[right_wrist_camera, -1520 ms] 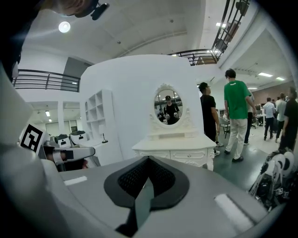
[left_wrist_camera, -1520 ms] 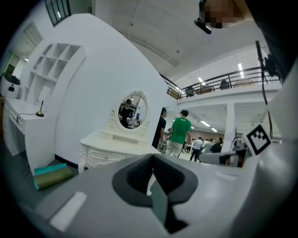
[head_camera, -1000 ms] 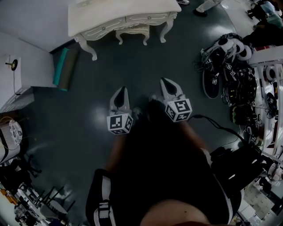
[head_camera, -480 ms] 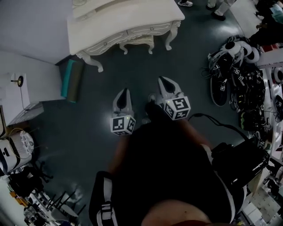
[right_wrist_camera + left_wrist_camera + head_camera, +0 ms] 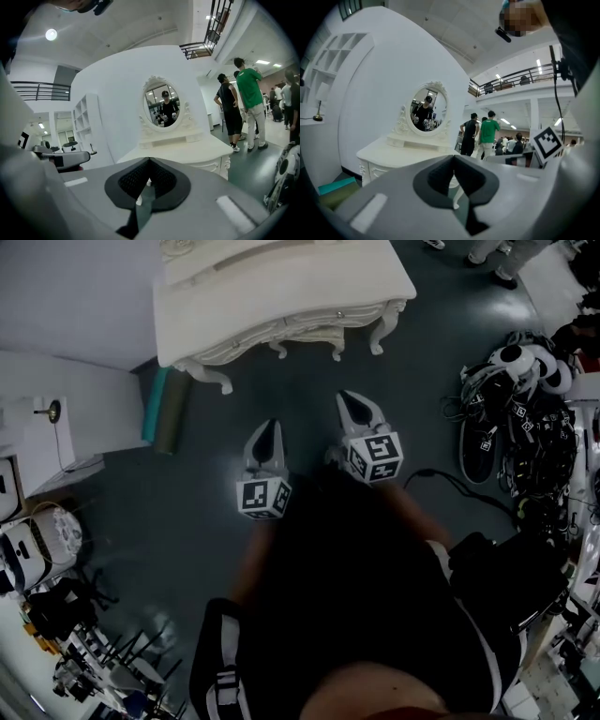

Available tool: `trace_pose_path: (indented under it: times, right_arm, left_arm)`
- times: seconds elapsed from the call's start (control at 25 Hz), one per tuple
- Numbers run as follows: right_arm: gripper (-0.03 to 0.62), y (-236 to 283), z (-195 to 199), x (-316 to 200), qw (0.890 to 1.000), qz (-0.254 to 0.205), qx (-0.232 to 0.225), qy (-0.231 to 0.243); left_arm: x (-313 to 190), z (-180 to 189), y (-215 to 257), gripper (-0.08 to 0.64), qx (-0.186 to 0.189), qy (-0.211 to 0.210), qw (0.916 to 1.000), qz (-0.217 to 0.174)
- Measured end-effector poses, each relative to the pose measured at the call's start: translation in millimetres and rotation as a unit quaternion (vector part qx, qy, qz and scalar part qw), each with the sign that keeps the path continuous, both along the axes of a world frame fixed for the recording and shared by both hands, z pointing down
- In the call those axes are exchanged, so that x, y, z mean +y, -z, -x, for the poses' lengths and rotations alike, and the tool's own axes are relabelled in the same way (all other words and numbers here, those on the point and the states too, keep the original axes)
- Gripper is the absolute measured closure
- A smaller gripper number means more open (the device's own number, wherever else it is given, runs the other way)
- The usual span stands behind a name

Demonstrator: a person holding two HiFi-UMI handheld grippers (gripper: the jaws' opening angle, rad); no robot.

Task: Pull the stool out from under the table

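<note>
A white carved dressing table (image 5: 281,287) stands at the top of the head view. The stool (image 5: 307,336) is tucked under it, and only its pale front edge and legs show. Both grippers hang over the dark floor, a short way in front of the table and touching nothing. My left gripper (image 5: 270,429) has its jaws together and empty. My right gripper (image 5: 352,405), a little further forward, is shut and empty too. The table (image 5: 393,154) and its oval mirror (image 5: 427,108) lie ahead in the left gripper view. The table (image 5: 187,152) is also ahead in the right gripper view.
A heap of headsets and cables (image 5: 520,399) lies on the floor at the right. A teal and dark rolled mat (image 5: 161,411) leans by the white wall at the left, near a white cabinet (image 5: 37,442). Several people (image 5: 248,98) stand beyond the table's right side.
The table and stool have come nearer and lower in the head view as the person steps toward them. Both grippers stay shut and side by side.
</note>
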State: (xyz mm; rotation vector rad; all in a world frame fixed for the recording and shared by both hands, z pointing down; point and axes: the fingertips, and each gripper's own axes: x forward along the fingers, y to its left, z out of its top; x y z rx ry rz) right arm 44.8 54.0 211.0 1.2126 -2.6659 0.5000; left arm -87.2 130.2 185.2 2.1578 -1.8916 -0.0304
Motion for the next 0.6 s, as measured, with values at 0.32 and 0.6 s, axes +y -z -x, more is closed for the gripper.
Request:
trace_pose_path:
  times: [0.32,0.6]
  right_arm:
    - [0.594,-25.5,14.1,-36.6,1.0,0.023,0.008,-0.012]
    - [0.594,-71.8,46.7,-82.0,0.997,0.057,-0.022,-0.055]
  left_arm:
    - [-53.6,12.1,-12.3,0.551,0.005,-0.017,0.9998,0.0]
    - [-124.4,33.1,-33.9,0.551,0.017,-0.067,0.9976,0.004]
